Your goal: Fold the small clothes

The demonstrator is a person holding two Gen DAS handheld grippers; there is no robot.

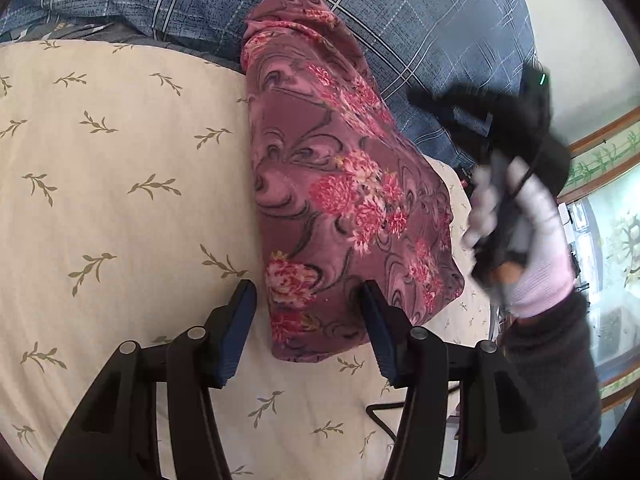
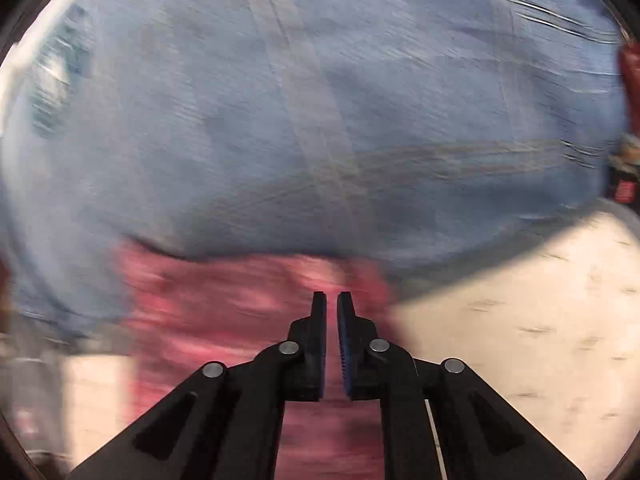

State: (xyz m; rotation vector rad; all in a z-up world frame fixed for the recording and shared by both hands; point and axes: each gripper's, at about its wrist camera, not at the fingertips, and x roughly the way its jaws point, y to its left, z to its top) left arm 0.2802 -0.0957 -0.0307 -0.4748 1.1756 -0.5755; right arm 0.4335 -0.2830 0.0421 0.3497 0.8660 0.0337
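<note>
Two grippers are in my hands. No words or labels can be read anywhere; a red tag [image 2: 625,190] at the far right of the right camera is too blurry to read. My left gripper [image 1: 308,304] is nearest, with its fingers spread wide and nothing between them. One finger is over the cream sheet with little leaves [image 1: 120,184]. The other is over the near end of the folded pink flowery cloth [image 1: 340,200], which lies on the sheet. Its far end runs up onto the blue checked blanket [image 1: 420,20]. My right hand [image 1: 528,248], in a white glove, is off to the right, wrapped around the right gripper's [image 2: 331,300] handle. That gripper's fingers are almost pressed together, holding nothing, above the blurry pink cloth.
</note>
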